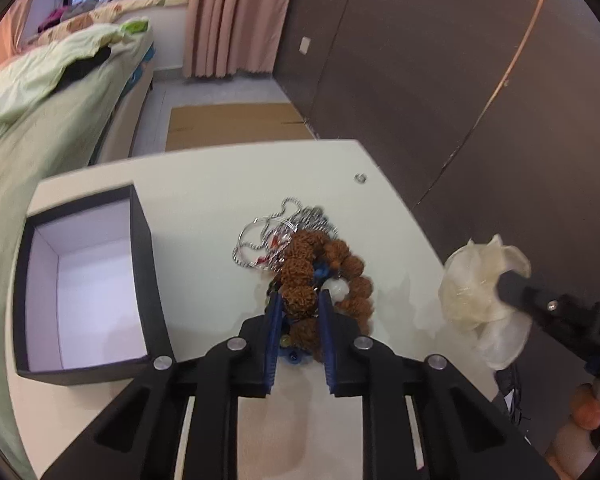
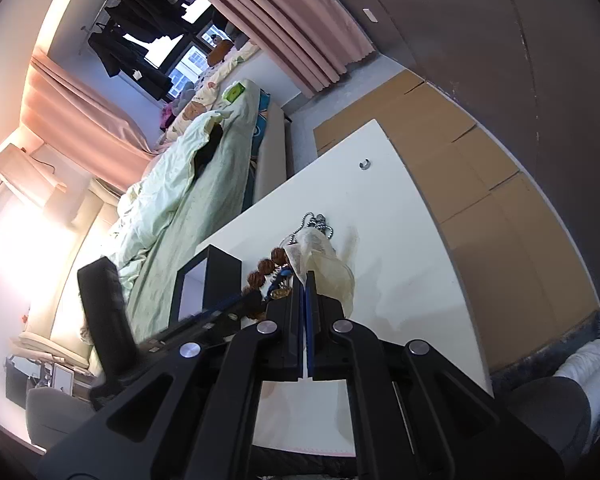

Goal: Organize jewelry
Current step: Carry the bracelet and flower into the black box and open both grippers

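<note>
Tangles are my main worry: the brown bead bracelet [image 1: 324,276] lies heaped on the white table [image 1: 204,200] with a silver ball chain [image 1: 260,236] and some blue pieces knotted into the same pile, so if I lift the beads now I judge the chain could ride up with them and drop short of the black box [image 1: 84,284] that stands empty just to the left. My left claw [image 1: 300,300] has its blue fingers [image 1: 274,320] either side of one fat bead, narrowed close to it; whether the pads truly press on it I cannot tell, and a round, knobbly bead could squirt out of a weak pinch. My right claw [image 2: 305,280] is clenched tight on a pale gauzy pouch [image 1: 484,280], held up off the table to the right of the pile; the cloth is thin and floppy, so it could slide from the pinch or droop onto the heap. A small silver ring [image 1: 360,178] sits alone near the far edge, easy to knock off.
</note>
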{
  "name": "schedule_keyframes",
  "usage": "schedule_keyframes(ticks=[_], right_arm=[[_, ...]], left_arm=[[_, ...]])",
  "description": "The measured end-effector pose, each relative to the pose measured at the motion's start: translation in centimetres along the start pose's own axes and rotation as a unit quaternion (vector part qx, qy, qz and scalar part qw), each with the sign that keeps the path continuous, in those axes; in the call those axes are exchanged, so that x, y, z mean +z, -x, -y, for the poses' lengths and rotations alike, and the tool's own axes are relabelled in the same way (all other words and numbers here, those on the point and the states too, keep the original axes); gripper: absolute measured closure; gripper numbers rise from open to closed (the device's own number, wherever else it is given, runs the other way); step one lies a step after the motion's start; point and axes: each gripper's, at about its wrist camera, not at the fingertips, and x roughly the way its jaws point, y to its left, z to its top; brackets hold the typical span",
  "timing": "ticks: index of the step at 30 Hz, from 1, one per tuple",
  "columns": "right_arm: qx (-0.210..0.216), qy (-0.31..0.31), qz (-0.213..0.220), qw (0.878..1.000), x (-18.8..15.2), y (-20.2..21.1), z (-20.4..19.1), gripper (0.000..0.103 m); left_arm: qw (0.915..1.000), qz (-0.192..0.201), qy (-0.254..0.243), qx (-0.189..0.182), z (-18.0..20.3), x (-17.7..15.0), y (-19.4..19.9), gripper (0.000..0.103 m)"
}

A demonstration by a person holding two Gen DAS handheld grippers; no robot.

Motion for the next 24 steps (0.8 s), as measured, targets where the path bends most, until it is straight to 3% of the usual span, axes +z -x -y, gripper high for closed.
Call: schedule_keyframes(ticks=[13,24], right_arm=[[0.007,0.000,0.015,1.000,-0.5,1.9,-0.6,0.100],[0.025,0.013,0.012,1.000,-0.7,1.9,-2.7,0.100]], left_arm=[[0.9979,0.042,-0.013,-0.048,2.1,1.7,4.9,0.091],[0.9960,0.066,-0.018,-0.058,1.8,2.5,9.3,0.091]])
